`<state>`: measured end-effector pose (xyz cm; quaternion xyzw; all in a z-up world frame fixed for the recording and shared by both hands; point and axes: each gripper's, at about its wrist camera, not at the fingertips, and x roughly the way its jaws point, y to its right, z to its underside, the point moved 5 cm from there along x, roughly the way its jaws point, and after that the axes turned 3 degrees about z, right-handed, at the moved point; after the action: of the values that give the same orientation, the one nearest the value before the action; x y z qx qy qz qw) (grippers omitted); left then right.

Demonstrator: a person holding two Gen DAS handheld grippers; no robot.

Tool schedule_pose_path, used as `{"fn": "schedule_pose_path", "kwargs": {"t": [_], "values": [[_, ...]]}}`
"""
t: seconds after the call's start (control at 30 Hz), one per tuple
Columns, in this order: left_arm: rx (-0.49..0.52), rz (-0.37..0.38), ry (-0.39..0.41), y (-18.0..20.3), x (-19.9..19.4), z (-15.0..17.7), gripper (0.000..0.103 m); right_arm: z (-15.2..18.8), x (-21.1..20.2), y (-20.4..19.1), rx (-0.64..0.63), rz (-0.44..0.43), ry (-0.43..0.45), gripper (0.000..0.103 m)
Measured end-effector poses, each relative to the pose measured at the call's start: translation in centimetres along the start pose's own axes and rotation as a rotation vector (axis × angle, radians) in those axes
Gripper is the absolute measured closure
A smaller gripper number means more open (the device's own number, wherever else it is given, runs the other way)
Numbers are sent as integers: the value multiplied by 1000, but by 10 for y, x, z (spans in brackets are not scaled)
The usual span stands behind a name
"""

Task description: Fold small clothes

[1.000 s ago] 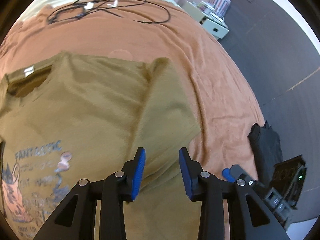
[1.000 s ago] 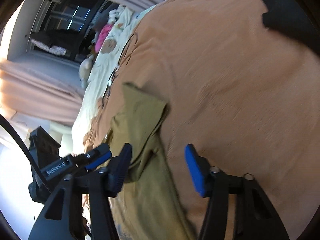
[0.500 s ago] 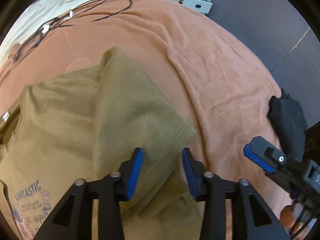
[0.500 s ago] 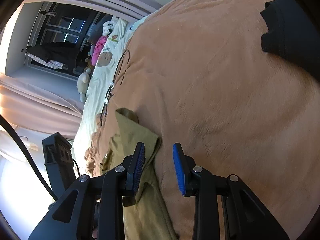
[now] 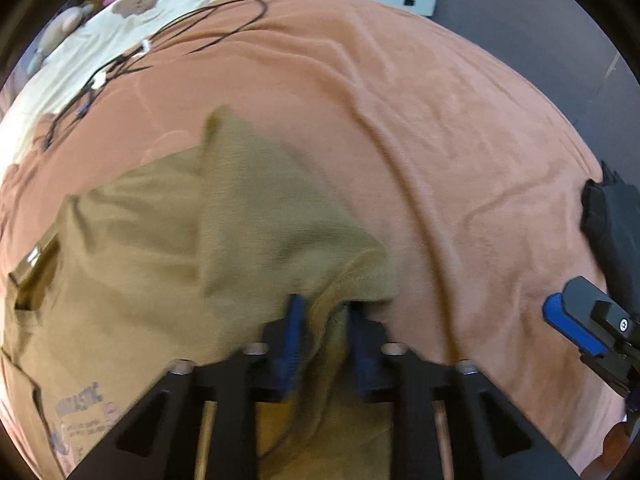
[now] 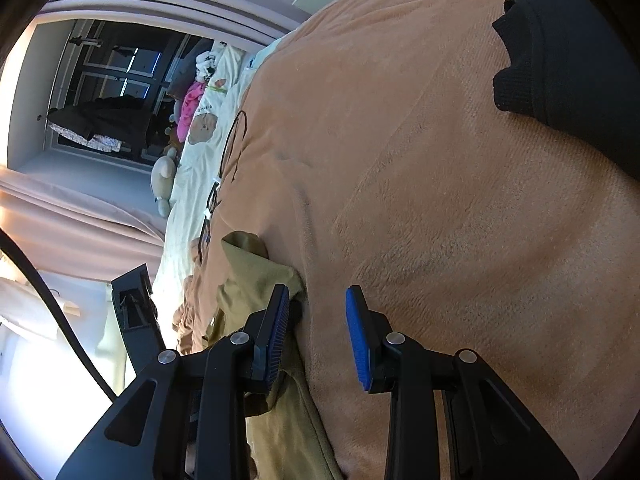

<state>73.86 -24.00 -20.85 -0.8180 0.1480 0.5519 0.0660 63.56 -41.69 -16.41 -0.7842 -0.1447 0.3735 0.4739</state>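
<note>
Olive T-shirt point(image 5: 168, 264) lies flat, print side up, on the orange blanket point(image 5: 440, 140) over the bed, collar toward the left of my left view. Near sleeve edge is bunched up between the pads of my left tool point(image 5: 326, 324); jaws are closing on it now, with a fold of cloth already in the gap.

My right tool point(image 6: 316, 332) is only partly open and holds nothing. Its left pad sits at the shirt's side edge; the gap is over bare blanket.

Handling, as I judge it: thin knit cotton, light, limp, no stiffness at all. It will drape and drag, and the fleece blanket probably grips it, so lift before moving sideways. Best holds are seams and hems: sleeve hem, shoulder seam, bottom hem. A pinch in mid-panel would just tent one layer.

Risk: the right tool catching blanket pile along with the shirt edge. Black garment point(image 6: 568, 52) lies well apart, no interference.
</note>
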Motion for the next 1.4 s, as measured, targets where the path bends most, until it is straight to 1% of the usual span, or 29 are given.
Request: {"fn": "schedule_pose_path", "kwargs": {"t": [0.03, 0.1, 0.17, 0.27, 0.47, 0.6, 0.73, 0.83, 1.03, 1.1, 1.17, 1.2, 1.23, 1.3, 1.4], "values": [[-11, 25, 1, -3, -4, 0, 90, 1, -1, -1, -2, -1, 0, 76], [-20, 51, 18, -8, -14, 0, 93, 0, -1, -1, -8, -1, 0, 76], [-37, 77, 30, -16, -26, 0, 93, -1, -2, -3, -11, -2, 0, 76], [-89, 115, 38, -27, -39, -2, 93, 2, -1, -10, -39, -13, -4, 76], [-190, 167, 68, -53, -62, -2, 93, 8, 6, -23, -97, -26, -23, 76], [-226, 119, 73, -71, -72, 5, 93, 9, 11, -30, -144, -28, -40, 76], [-278, 97, 88, -95, -78, 13, 93, 7, 20, -32, -173, -13, -64, 76], [-359, 91, 86, -119, -77, 22, 93, 4, 26, -32, -184, 0, -83, 76], [-489, 105, 82, -150, -72, 42, 93, -1, 33, -40, -209, 15, -105, 76], [-521, 86, 75, -159, -70, 47, 94, 0, 36, -46, -218, 23, -108, 76], [-543, 60, 64, -167, -67, 51, 96, 1, 41, -49, -232, 38, -116, 76], [-558, 52, 60, -171, -65, 53, 100, 1, 43, -51, -239, 46, -121, 76], [-576, 49, 61, -175, -64, 55, 100, 0, 46, -52, -246, 54, -127, 76], [-570, 55, 79, -178, -64, 54, 100, 0, 50, -55, -252, 60, -135, 76], [-502, 53, 99, -174, -66, 47, 99, -1, 52, -58, -256, 69, -141, 76]]}}
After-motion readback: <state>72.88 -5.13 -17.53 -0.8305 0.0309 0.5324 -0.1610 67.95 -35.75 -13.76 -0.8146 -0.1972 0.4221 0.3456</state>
